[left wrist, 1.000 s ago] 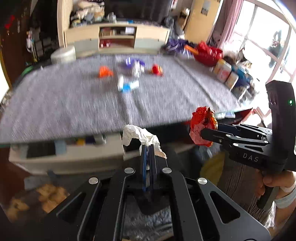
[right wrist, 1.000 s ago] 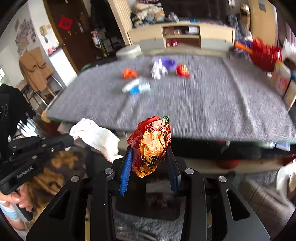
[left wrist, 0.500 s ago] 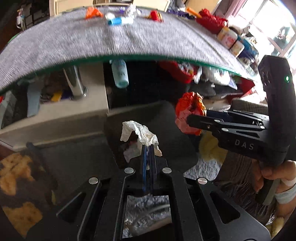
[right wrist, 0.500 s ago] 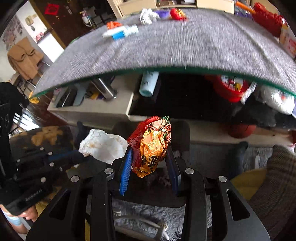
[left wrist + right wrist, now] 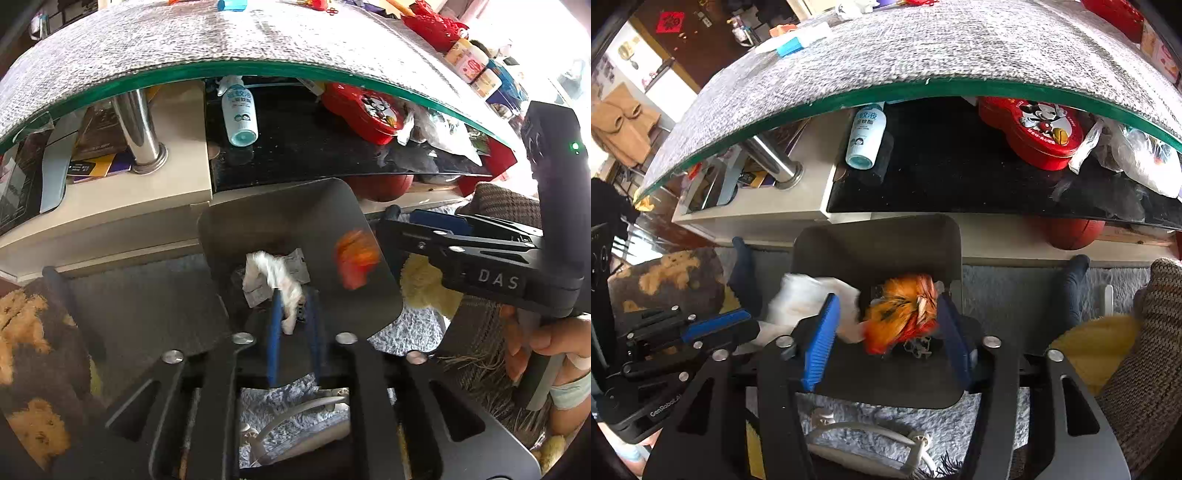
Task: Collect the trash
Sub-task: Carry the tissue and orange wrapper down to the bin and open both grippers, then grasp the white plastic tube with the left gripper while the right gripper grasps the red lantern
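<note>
Left gripper [image 5: 291,325]: your blue fingers [image 5: 274,332] stand a little apart over the bin [image 5: 258,221]; a blurred white tissue [image 5: 275,275] sits between their tips, and you cannot tell whether it touches them.

Right gripper [image 5: 886,332]: your fingers [image 5: 820,343] are spread wide and grip nothing. The orange-red wrapper [image 5: 905,312], blurred, lies between them above the bin's mouth, close to the finger at 3 o'clock.

Bin: dark, square-mouthed, on the floor just below the bench [image 5: 184,40] edge; crumpled paper inside.

Writing: "DAS" on the right gripper body, seen at 3 o'clock in the left view; "GenRobot.AI" on the left gripper body, at 8 o'clock in the right view.

Shelf [image 5: 942,177] under the bench:
- white bottle [image 5: 866,136] with blue cap and Chinese characters, lying at 12 o'clock;
- red Mickey Mouse tin [image 5: 1034,129] at 1 o'clock;
- clear plastic bags [image 5: 1137,158] at 2 o'clock;
- basketball [image 5: 1075,232] below the shelf;
- chrome leg [image 5: 138,129] at 10 o'clock.

Bench top: grey mat, a blue-and-white item [image 5: 792,42] at the far edge.
</note>
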The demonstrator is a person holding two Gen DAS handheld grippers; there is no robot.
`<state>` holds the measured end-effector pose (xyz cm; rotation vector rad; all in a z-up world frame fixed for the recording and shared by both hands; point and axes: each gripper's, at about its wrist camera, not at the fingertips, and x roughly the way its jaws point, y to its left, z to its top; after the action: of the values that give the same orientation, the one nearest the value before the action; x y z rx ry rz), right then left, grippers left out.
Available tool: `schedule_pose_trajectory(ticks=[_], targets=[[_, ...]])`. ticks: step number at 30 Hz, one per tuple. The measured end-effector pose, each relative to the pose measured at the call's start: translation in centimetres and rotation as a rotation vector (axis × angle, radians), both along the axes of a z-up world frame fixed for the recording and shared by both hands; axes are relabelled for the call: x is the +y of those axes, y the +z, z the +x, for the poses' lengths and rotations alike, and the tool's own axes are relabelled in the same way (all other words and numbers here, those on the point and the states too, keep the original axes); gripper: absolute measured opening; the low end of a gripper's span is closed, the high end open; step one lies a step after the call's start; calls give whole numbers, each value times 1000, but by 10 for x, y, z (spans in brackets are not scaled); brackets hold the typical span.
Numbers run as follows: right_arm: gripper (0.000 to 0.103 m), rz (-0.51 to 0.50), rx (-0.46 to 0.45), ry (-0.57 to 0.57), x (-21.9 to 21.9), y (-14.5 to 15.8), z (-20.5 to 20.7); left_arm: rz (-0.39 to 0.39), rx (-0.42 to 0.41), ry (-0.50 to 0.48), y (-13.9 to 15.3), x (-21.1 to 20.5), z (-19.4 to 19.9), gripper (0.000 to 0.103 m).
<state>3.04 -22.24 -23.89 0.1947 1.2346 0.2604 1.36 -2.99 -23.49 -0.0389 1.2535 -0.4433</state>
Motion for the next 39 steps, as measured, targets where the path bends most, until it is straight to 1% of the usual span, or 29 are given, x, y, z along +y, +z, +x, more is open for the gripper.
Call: schedule_pose_trajectory(ticks=[1, 3, 5, 7, 8, 9, 12, 13, 15, 19, 25, 30, 34, 37, 39], targets=[[59, 5, 0, -10, -3, 2, 1, 5, -2, 6, 1, 1, 1, 28], [63, 12, -8, -28, -8, 7, 3, 20, -10, 22, 6, 3, 2, 58], [64, 10, -22, -43, -14, 15, 5, 45, -30, 42, 13, 5, 4, 68], [81, 3, -50, -64, -20, 29, 9, 55, -47, 48, 23, 6, 7, 76], [85, -2, -68, -73, -23, 37, 11, 57, -57, 52, 28, 7, 8, 83], [88, -10, -96, -77, -26, 49, 15, 58, -74, 59, 37, 8, 10, 87], [89, -22, -153, -75, -32, 76, 24, 60, -113, 70, 61, 10, 17, 93], [92, -24, -168, -74, -34, 83, 28, 59, -128, 72, 70, 11, 22, 94], [95, -42, -205, -70, -36, 99, 37, 57, -148, 75, 83, 12, 29, 95], [96, -73, -251, -56, -38, 119, 56, 73, -191, 89, 108, 17, 51, 95], [96, -99, -283, -51, -40, 132, 87, 112, -253, 85, 138, 16, 87, 95], [96, -105, -282, -49, -40, 134, 116, 115, -284, 92, 148, 17, 126, 95], [96, -99, -279, -57, -40, 131, 149, 120, -297, 89, 148, 14, 157, 94], [96, -78, -244, -71, -38, 118, 177, 129, -305, 77, 142, 10, 178, 87], [96, -74, -228, -79, -38, 110, 191, 124, -302, 82, 137, 11, 191, 81]])
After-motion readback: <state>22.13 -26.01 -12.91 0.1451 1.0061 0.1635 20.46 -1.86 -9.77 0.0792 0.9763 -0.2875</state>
